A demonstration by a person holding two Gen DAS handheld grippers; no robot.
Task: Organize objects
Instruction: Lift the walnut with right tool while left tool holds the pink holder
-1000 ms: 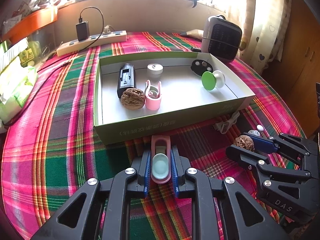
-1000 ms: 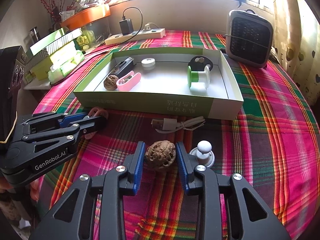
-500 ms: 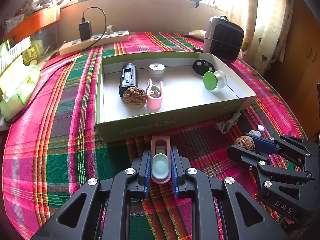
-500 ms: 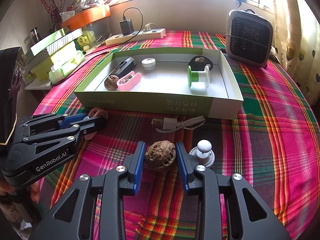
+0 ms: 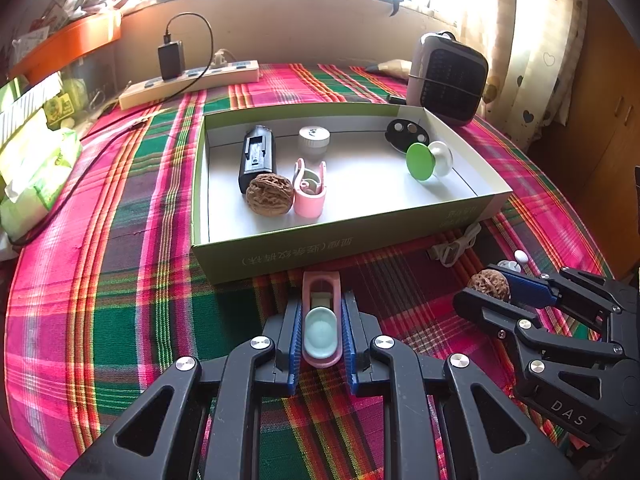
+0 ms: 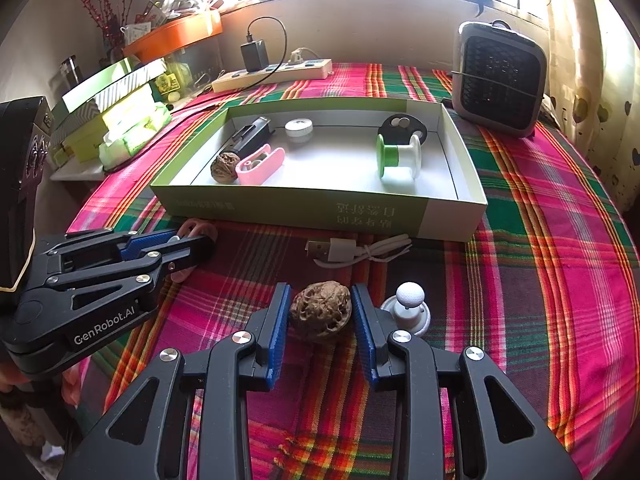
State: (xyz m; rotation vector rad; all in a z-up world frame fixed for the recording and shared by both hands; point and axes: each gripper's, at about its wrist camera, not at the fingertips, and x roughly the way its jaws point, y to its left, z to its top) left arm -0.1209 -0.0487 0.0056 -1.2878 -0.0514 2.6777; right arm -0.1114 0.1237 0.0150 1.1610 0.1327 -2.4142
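My left gripper (image 5: 320,312) is shut on a pink clip (image 5: 321,320) and holds it just before the green box's near wall (image 5: 340,248). My right gripper (image 6: 320,312) is shut on a walnut (image 6: 321,312) over the plaid cloth; it also shows in the left wrist view (image 5: 489,285). Inside the box lie a second walnut (image 5: 269,193), a second pink clip (image 5: 310,188), a black battery (image 5: 257,157), a white cap (image 5: 314,137), a black disc (image 5: 406,133) and a green-and-white spool (image 5: 428,160).
A white USB cable (image 6: 356,250) lies before the box. A white ball-topped knob (image 6: 408,306) stands right of the right gripper. A grey heater (image 6: 498,78) stands at the back right, a power strip (image 6: 272,72) at the back, tissue packs (image 6: 132,128) at the left.
The left gripper has risen and drawn slightly nearer the box with the clip. The right gripper has stayed shut on the walnut, almost still.
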